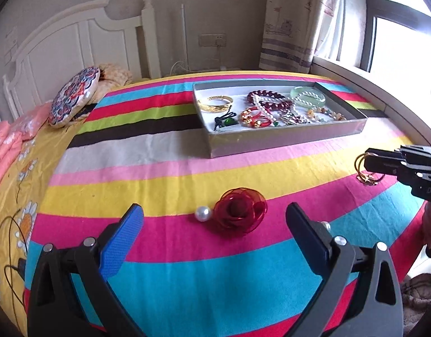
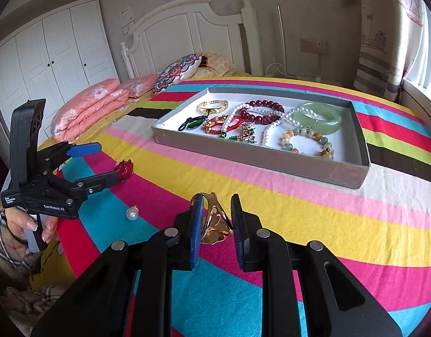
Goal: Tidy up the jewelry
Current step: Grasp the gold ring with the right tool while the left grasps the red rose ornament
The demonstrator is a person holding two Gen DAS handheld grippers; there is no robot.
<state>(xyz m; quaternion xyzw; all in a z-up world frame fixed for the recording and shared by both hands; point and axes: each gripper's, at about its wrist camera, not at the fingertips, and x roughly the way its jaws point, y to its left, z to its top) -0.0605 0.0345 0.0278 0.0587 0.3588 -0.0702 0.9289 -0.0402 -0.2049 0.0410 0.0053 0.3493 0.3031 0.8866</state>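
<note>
Jewelry mostly lies gathered in the grey tray point(image 2: 271, 165) on the striped bedspread point(image 2: 342, 224), while the right gripper point(image 2: 214, 219) pinches a gold ring point(image 2: 212, 224), likely tray-bound, and the left gripper point(image 1: 214, 224) stands spread before the red rose piece point(image 1: 239, 210) and loose pearl point(image 1: 202, 213).

Striped cloth point(image 2: 299, 210) is lying matt and woven under a matt grey cardboard tray point(image 2: 260, 160), while the right gripper point(image 2: 215, 219), matt black plastic with ribbed blue pads point(image 2: 195, 224), is pinching glossy gold metal rings point(image 2: 214, 221) beside a lustrous pearl point(image 2: 131, 213).
</note>
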